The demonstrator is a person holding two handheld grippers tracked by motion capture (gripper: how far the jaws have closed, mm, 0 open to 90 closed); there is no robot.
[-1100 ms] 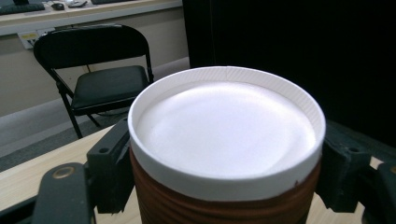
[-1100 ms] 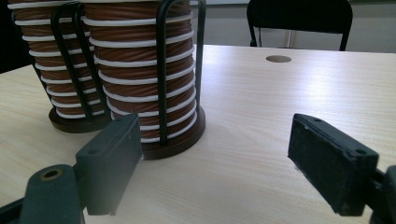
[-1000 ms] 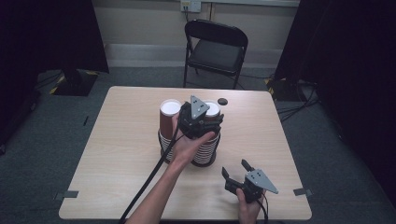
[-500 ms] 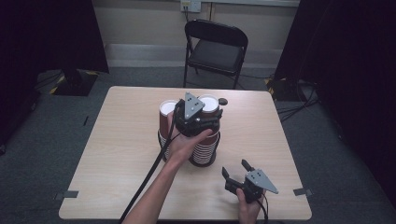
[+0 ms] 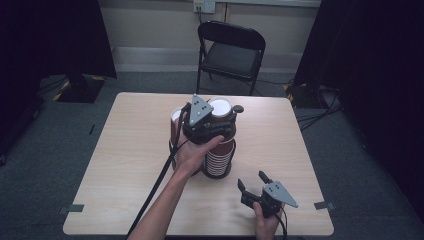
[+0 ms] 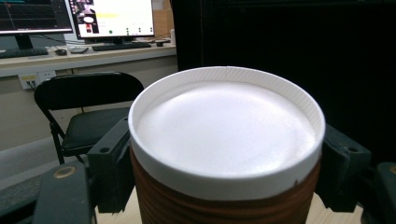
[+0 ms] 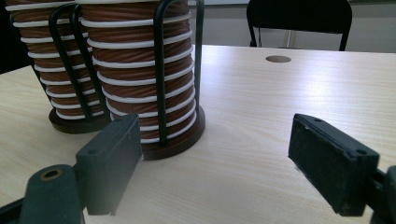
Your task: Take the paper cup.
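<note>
Two stacks of brown ribbed paper cups with white rims stand in black wire holders mid-table: the right stack [image 5: 219, 159] [image 7: 140, 70] and the left stack [image 5: 175, 120] [image 7: 46, 60]. My left gripper [image 5: 220, 124] [image 6: 224, 179] is shut on the top cup [image 5: 220, 106] [image 6: 224, 126] above the right stack, a black finger [image 6: 112, 163] pressing on each side of it. My right gripper [image 5: 254, 181] [image 7: 219, 158] rests near the table's front right, open, with nothing between its fingers [image 7: 109, 163], pointing toward the holders.
The pale wood table [image 5: 125, 150] has a small round hole [image 5: 239, 108] [image 7: 278, 59] behind the stacks. A black folding chair [image 5: 231, 52] stands beyond the far edge. The left gripper's cable [image 5: 155, 190] trails along the forearm. Dark curtains flank the room.
My left gripper and the top cup it grips have shifted slightly up and toward the far side over the right stack. The right gripper has stayed put.
</note>
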